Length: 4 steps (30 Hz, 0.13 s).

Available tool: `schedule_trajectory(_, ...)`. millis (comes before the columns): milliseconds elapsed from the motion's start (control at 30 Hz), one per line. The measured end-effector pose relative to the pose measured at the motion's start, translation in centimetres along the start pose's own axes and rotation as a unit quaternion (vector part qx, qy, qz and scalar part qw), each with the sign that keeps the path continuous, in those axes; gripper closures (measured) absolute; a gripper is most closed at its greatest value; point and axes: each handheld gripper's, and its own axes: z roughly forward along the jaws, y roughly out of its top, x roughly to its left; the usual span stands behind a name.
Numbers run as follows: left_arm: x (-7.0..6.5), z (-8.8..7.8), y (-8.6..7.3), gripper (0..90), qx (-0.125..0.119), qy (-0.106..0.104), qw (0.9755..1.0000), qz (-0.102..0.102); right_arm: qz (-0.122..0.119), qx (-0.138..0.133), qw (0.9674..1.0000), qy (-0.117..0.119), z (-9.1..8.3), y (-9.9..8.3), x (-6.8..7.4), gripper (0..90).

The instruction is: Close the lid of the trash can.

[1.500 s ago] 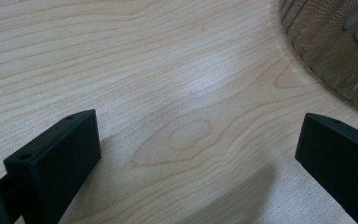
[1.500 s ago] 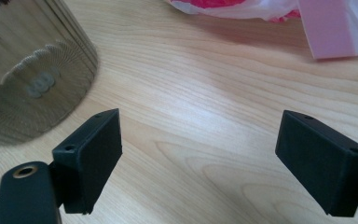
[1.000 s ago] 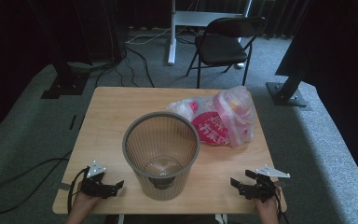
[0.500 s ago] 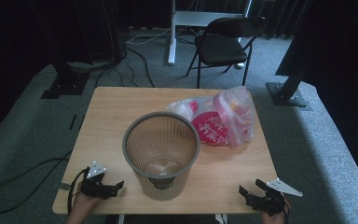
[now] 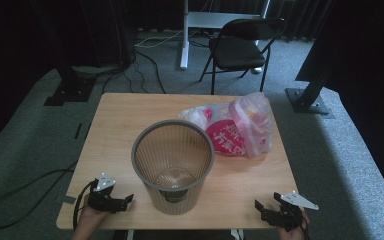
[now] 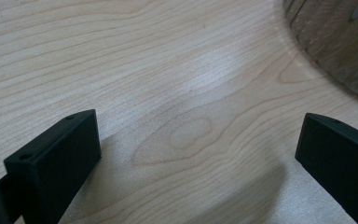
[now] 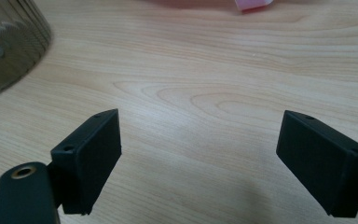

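Left gripper [image 5: 122,201]: I hold it low at the near left corner of the table [image 5: 115,120], jaws spread wide with nothing between them. Its own view [image 6: 193,154] looks down on bare wood grain.

Right gripper [image 5: 264,210]: I hold it at the near right corner, right at the table's front edge, jaws also spread wide and empty. Its own view [image 7: 198,154] has bare wood between the two black jaws.

Mesh bin [image 5: 173,165]: it stands upright near the front middle of the table, between my two grippers, touching neither. It sits closer to my left tool than to my right.

Bin from the left gripper: a curved slice of its ribbed wall [image 6: 340,51] fills the upper right corner, ahead of the right-hand jaw and apart from it.

Bin from the right gripper: its wall [image 7: 9,42] curves in at the upper left, well apart from the jaws.

Plastic bag [image 5: 235,131]: pink and clear, full, lying on the table just behind and to the right of the bin. It lies well ahead of my right tool; a pink scrap of it [image 7: 254,4] peeks in at the top edge.

Hands: my left hand [image 5: 87,220] and right hand [image 5: 295,227] grip the tools at the bottom edge.
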Motion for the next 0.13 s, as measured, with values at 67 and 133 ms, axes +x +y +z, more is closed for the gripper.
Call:
schedule_trajectory(67,-0.13,0.04,0.02,0.0,0.003,0.005,1.0000,0.007,-0.003,0.002,1.0000,-0.002,0.06,-0.01,0.06,13.2)
schedule_trajectory(133,-0.15,0.05,0.02,0.0,0.004,0.006,0.9999,0.007,-0.007,0.004,1.0000,-0.005,0.10,0.00,0.15,13.1)
